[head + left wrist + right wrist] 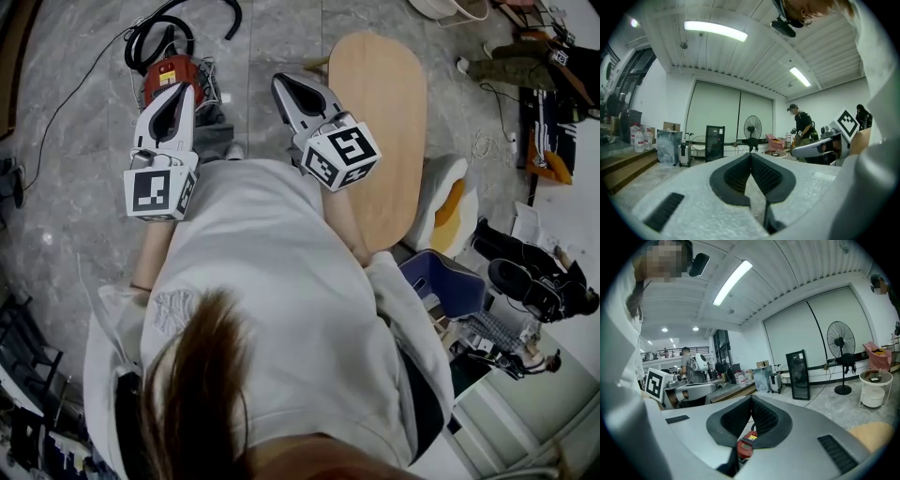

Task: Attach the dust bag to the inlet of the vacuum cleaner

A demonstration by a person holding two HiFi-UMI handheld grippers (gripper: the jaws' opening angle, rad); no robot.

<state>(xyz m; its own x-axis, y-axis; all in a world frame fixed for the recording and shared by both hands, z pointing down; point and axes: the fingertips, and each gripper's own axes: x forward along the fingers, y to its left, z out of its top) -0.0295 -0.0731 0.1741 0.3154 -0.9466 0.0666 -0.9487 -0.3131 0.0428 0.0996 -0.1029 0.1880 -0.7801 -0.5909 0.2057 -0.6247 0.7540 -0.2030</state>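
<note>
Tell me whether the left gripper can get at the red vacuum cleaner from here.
Probably yes. The left gripper hangs above the vacuum cleaner on the floor, with nothing visible between them. Its jaws are shut and empty, so it would need to come down and open.

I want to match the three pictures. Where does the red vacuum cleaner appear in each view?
Head view: the red vacuum cleaner is at upper left, near the top edge.
Left gripper view: not in it.
Right gripper view: low centre, seen through the gap beneath the closed jaws.
Shared landmark: the standing fan is mid-picture in the left gripper view and at right in the right gripper view; the head view lacks it.
</note>
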